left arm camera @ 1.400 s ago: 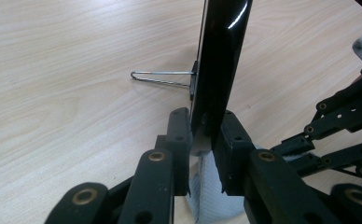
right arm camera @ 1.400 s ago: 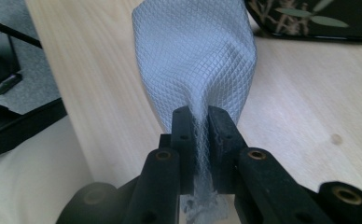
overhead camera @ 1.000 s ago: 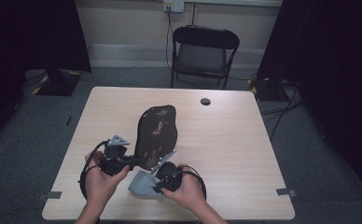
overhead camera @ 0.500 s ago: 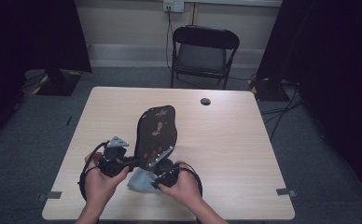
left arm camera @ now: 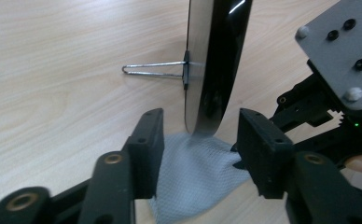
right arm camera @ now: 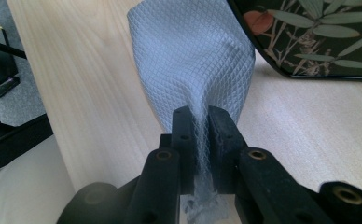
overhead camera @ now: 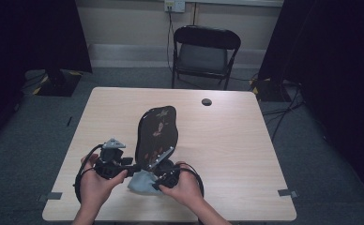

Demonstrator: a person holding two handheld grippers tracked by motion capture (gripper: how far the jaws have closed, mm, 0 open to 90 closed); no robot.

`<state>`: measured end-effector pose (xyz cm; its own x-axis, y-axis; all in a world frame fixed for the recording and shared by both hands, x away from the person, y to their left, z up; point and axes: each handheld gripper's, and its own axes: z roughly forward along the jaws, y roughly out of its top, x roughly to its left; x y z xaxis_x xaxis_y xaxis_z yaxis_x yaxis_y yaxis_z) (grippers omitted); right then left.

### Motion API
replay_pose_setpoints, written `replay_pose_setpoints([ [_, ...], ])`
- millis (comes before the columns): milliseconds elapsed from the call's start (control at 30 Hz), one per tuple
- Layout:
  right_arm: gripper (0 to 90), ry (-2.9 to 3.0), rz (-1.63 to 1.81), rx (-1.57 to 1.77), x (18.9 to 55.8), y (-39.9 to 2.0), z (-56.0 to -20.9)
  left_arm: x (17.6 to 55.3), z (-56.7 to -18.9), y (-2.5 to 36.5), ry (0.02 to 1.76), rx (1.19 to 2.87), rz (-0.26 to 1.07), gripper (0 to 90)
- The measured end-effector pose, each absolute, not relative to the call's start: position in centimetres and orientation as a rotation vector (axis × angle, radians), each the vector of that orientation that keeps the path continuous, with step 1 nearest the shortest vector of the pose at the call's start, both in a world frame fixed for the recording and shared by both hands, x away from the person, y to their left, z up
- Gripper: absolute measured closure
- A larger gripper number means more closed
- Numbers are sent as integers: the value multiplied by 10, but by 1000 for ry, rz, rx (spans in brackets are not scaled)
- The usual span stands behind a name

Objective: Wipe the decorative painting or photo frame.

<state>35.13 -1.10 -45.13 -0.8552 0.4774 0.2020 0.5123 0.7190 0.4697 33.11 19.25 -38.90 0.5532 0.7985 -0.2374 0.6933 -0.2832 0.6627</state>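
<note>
While our right gripper [right arm camera: 197,122] pinches the soft grey cloth [right arm camera: 193,56], our left gripper [left arm camera: 198,140] has just been opening around the tall black flowered plate's [left arm camera: 214,60] bottom edge, straight ahead.

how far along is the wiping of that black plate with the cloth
Done: the black plate stands on edge on the table, wire stand behind it. In hand: the right tongs pinch the grey cloth; the left tongs, jaws just opening, straddle the plate's lower edge without gripping. Left: probably the wiping itself; the cloth lies beside the plate.
</note>
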Motion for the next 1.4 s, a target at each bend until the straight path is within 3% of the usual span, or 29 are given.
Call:
replay_pose_setpoints([
  [100, 823, -2850, -817, -815, 351, -11, -449, 330, -388, 197, 1205, 2029, 146, 428],
  [533, 823, -2866, -843, -776, 350, -15, -428, 326, -382, 220, 1225, 1962, 206, 323],
  [1400, 824, -2912, -863, -664, 341, -4, -388, 329, -385, 245, 1310, 1917, 250, 284],
])
